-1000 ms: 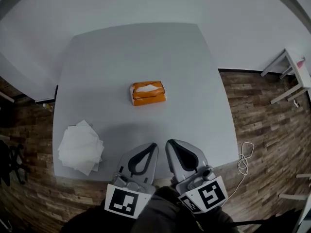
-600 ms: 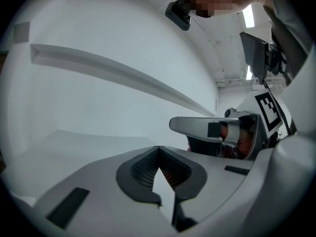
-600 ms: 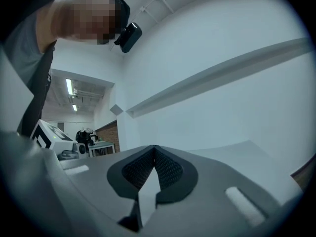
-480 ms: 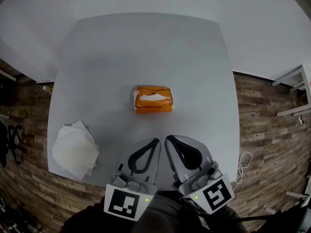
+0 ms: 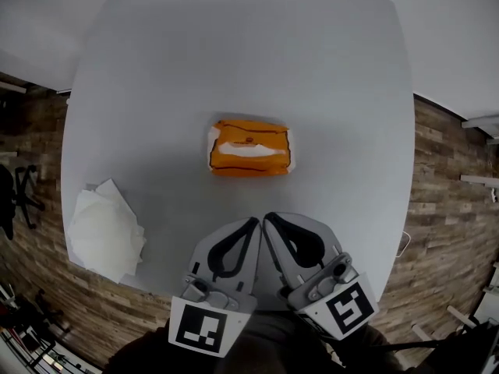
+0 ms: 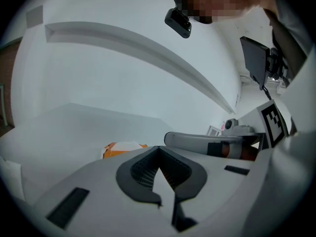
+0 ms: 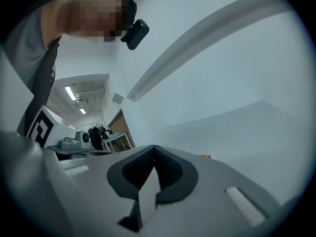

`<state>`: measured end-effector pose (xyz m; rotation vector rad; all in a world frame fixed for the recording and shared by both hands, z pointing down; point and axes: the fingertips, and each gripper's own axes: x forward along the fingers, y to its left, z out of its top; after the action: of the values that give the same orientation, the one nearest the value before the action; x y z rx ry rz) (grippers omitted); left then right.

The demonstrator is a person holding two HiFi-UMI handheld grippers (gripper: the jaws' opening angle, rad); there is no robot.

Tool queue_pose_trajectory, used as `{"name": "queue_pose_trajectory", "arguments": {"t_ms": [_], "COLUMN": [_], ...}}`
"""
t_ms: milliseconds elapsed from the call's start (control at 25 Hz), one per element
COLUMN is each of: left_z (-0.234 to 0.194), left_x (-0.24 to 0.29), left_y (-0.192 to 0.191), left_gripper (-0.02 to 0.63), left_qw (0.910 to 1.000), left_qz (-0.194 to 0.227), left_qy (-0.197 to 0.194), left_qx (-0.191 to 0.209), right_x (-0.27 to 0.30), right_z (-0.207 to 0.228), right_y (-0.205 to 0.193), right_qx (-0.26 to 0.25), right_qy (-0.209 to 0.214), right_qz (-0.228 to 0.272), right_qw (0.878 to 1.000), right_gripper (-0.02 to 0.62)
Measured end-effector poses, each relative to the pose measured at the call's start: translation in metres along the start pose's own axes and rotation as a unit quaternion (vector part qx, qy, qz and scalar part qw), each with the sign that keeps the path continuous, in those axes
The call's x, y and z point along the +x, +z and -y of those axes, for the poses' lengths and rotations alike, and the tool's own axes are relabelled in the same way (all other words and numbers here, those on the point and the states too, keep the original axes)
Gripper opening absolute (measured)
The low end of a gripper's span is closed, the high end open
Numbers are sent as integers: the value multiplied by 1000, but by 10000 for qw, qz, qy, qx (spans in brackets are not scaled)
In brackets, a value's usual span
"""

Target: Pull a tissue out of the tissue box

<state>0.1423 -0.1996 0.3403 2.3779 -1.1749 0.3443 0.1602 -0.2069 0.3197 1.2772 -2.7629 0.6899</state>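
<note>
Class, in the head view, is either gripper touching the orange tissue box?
No: the left gripper and right gripper are short of the tissue box, with bare table between.

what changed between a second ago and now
The left gripper and right gripper moved forward toward the tissue box, and the gap to it has shrunk. The head view closed in too, so the table fills more of the picture. Nothing was gripped or released. Unchanged: both grippers side by side, shut and empty; the box mid-table; the tissue pile at the near left corner.
</note>
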Motion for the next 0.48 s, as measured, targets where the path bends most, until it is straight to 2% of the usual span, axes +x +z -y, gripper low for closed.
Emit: {"name": "queue_pose_trajectory", "arguments": {"t_ms": [280,480], "left_z": [-24,-41], "left_x": [36,54], "left_y": [8,6], "left_gripper": [0,0], "left_qw": [9995,9992], "left_qz": [-21,-118], "left_qy": [53,180], "left_qx": [-307,-350], "right_x": [27,48], "right_z": [29,45], "right_y": [2,6], "right_qx": [-159,-1301], "right_qy": [-60,22], "right_qz": [-28,-334], "right_qw": [9999,9909], "right_gripper": [12,77]}}
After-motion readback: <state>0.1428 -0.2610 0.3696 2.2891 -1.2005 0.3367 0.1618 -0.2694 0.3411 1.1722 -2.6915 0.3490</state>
